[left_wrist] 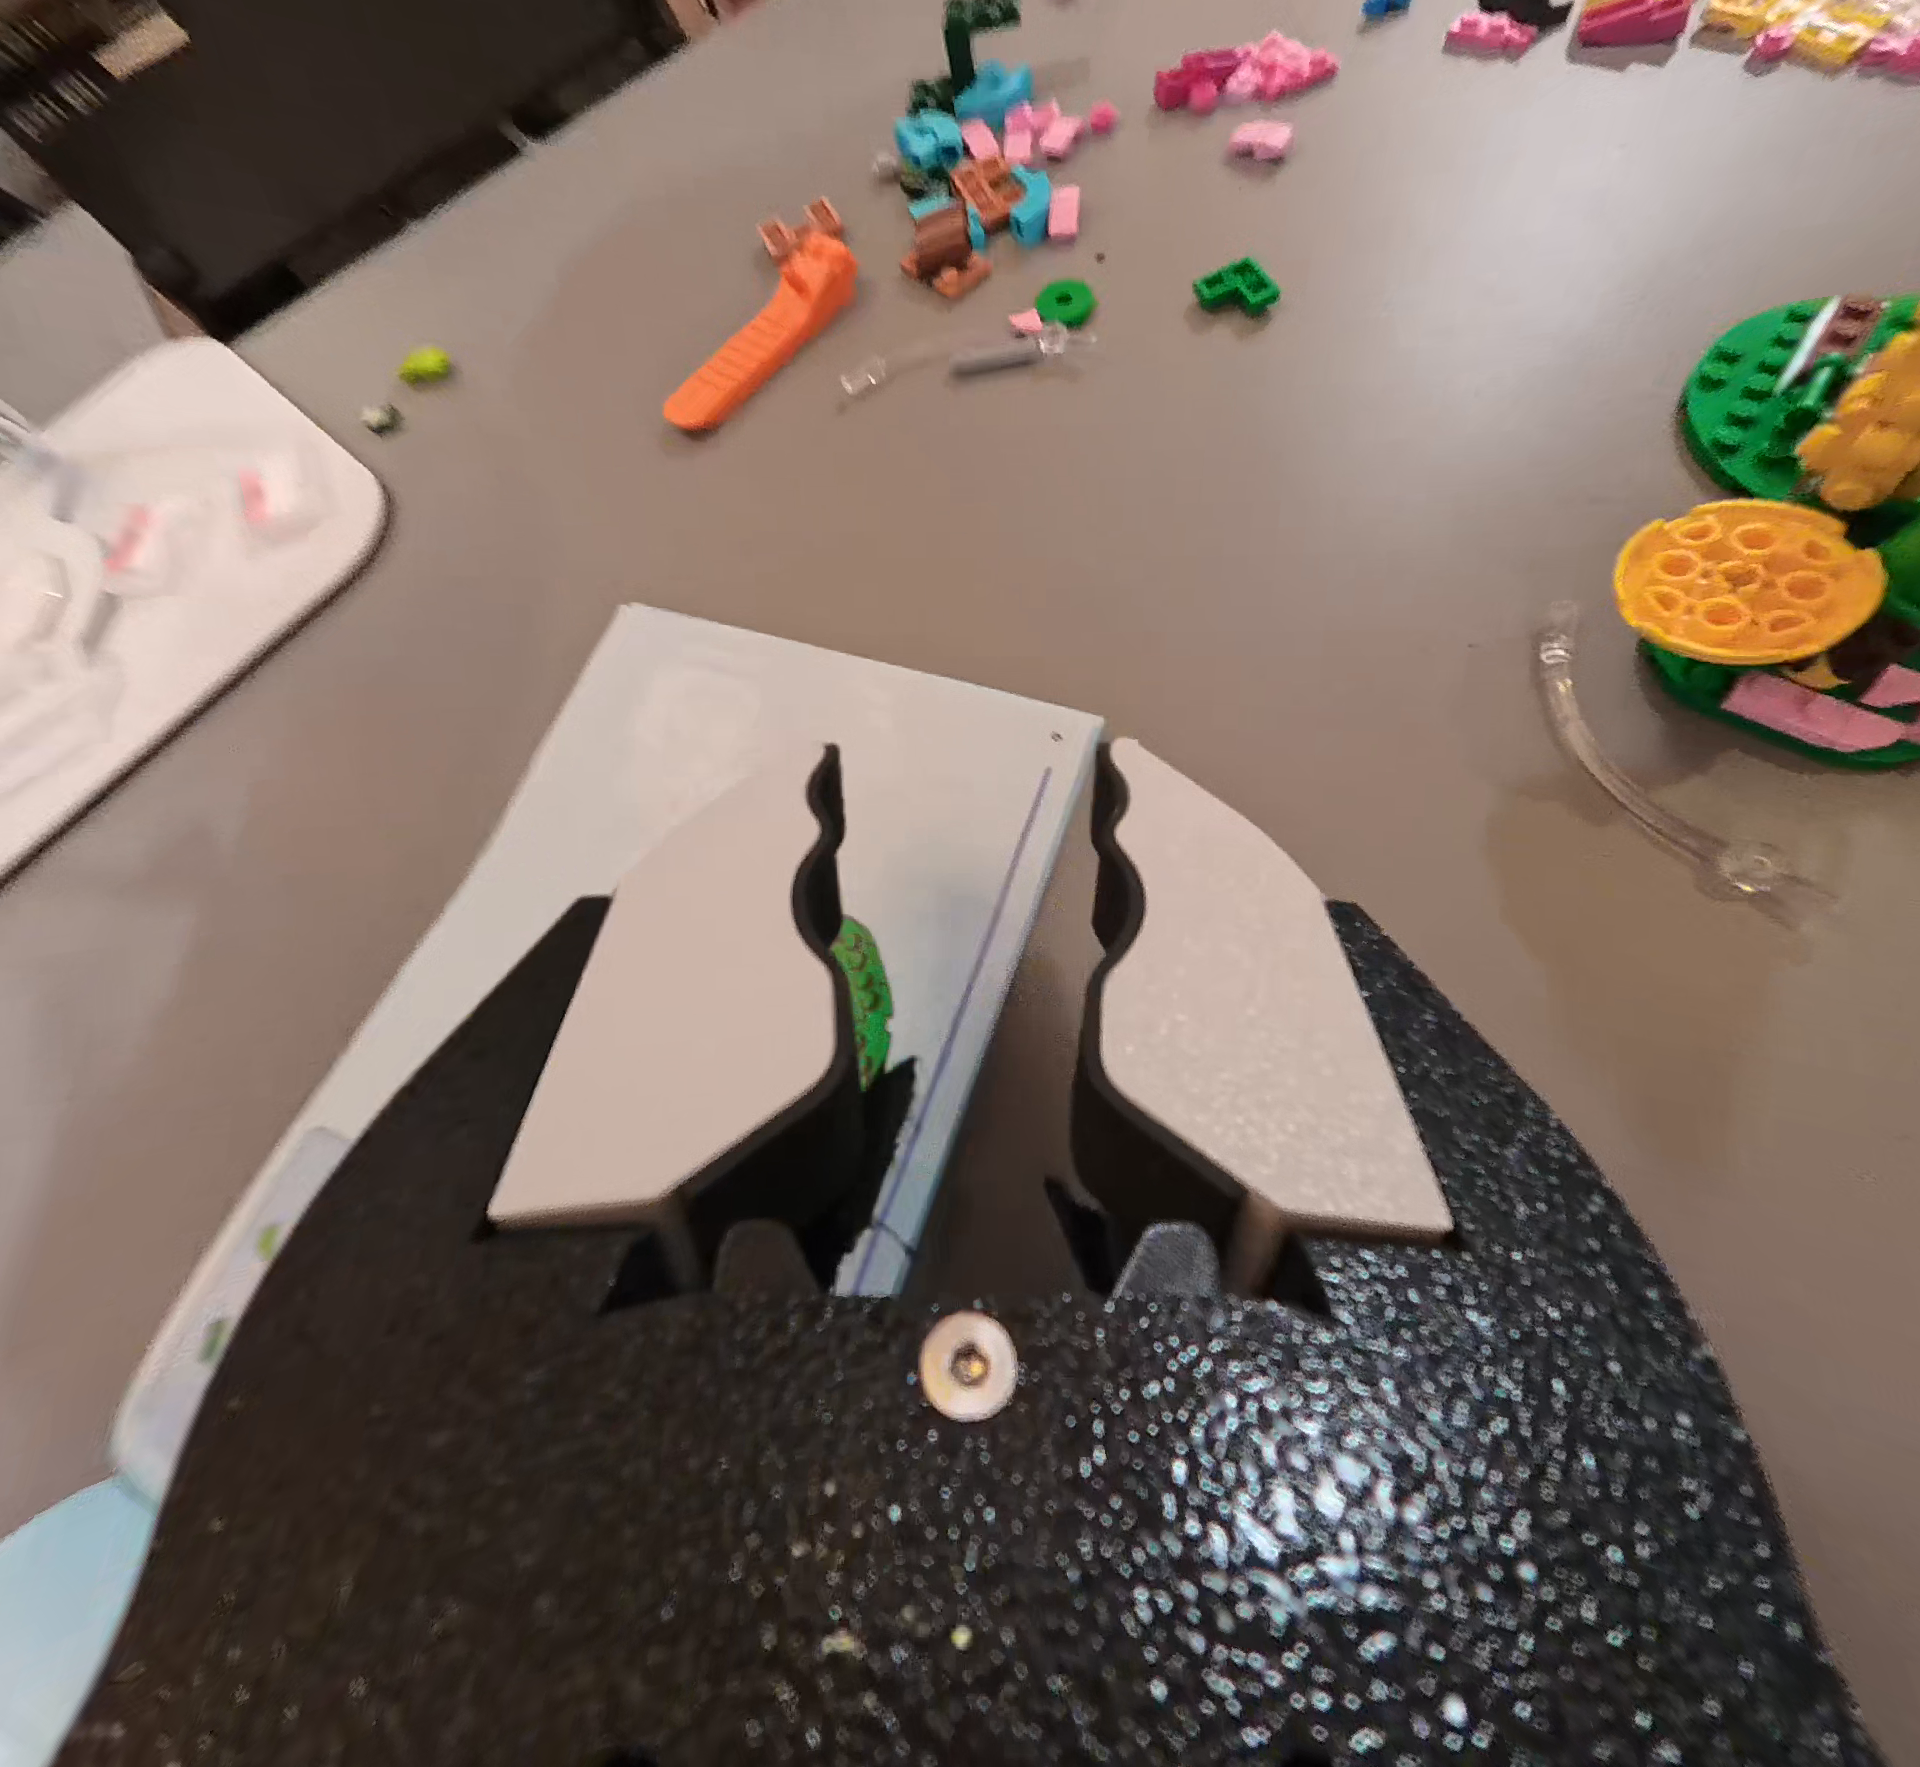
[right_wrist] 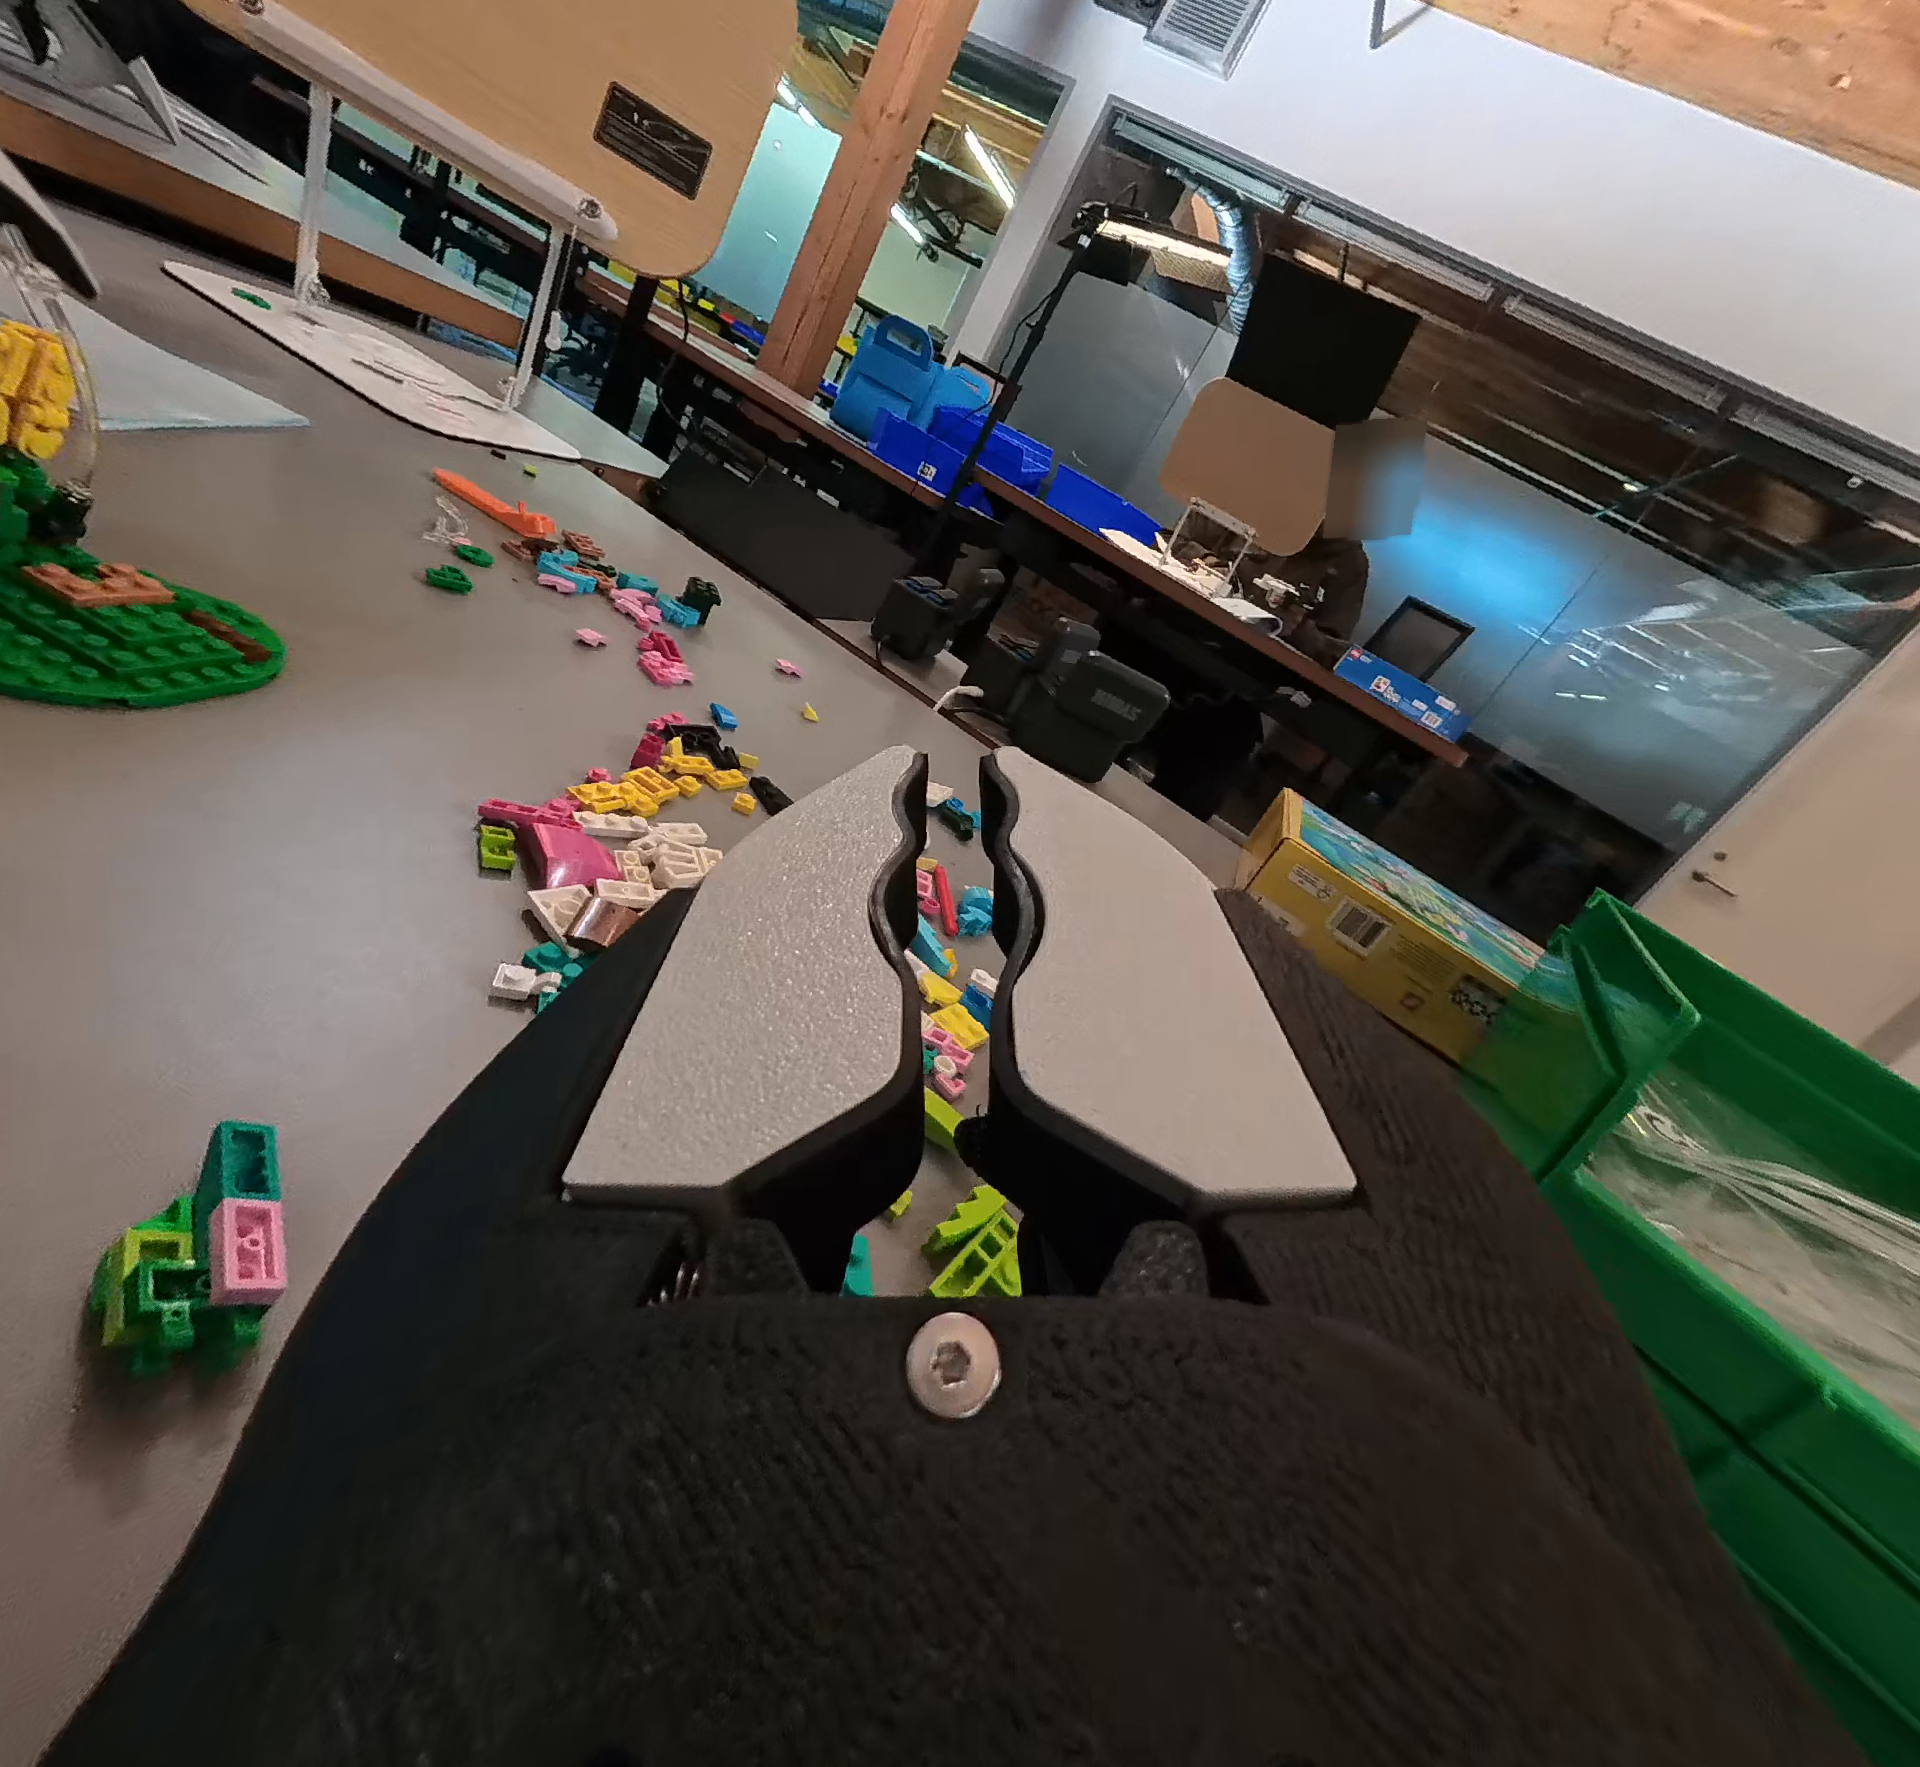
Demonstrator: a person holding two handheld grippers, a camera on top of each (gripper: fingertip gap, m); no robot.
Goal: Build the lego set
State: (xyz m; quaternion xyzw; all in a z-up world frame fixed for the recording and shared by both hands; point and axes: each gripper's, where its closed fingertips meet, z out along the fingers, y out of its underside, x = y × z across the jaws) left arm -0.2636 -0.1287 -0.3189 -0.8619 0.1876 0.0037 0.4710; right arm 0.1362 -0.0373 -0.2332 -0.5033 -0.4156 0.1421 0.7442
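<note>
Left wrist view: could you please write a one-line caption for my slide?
Open left gripper hovers over a pale blue booklet on a grey table strewn with colourful plastic bricks.

Soft overhead indoor light glares on the black gripper body (left_wrist: 1247, 1509) at lower frame, while motion blur smears the upper left and wide-angle distortion bends the edges.

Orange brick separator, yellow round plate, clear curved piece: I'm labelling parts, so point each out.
Orange brick separator (left_wrist: 764, 344), left wrist view, mid-handle.
Yellow round plate (left_wrist: 1748, 579), left wrist view, centre.
Clear curved piece (left_wrist: 1621, 772), left wrist view, mid-arc.
</note>
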